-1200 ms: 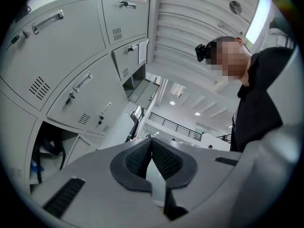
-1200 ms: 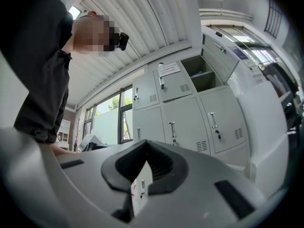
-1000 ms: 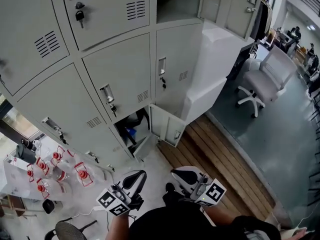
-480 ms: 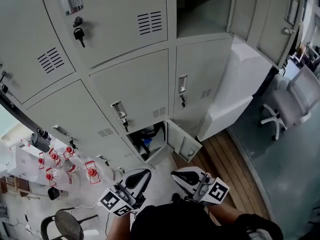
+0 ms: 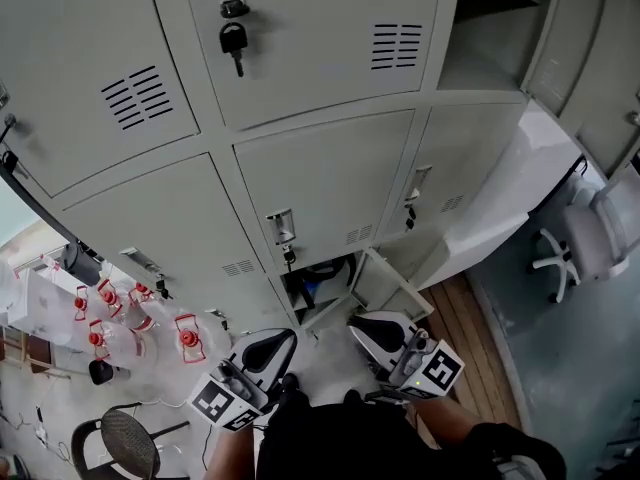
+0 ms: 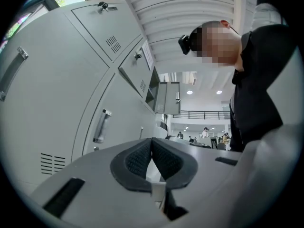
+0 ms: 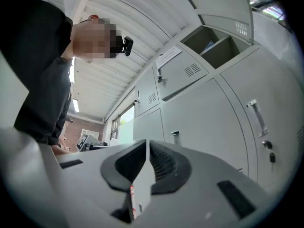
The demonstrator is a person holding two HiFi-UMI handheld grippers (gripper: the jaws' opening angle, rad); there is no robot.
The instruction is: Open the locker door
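Observation:
A grey bank of lockers fills the head view. One upper door has a key hanging in its lock. The middle door below it is closed, with a recessed handle. A small bottom door stands ajar, and a top right compartment is open. My left gripper is held low, well short of the lockers, shut and empty. My right gripper is beside it, its jaws just starting to open with nothing between them. Both gripper views look up along closed locker doors.
Several clear bottles with red caps stand on the floor at the left, near a round stool. A white office chair is at the right. A strip of wooden flooring runs beside the lockers.
The head view has swung left and closer to the lockers, so the keyed door now sits at top centre. Both grippers stay low by the body.

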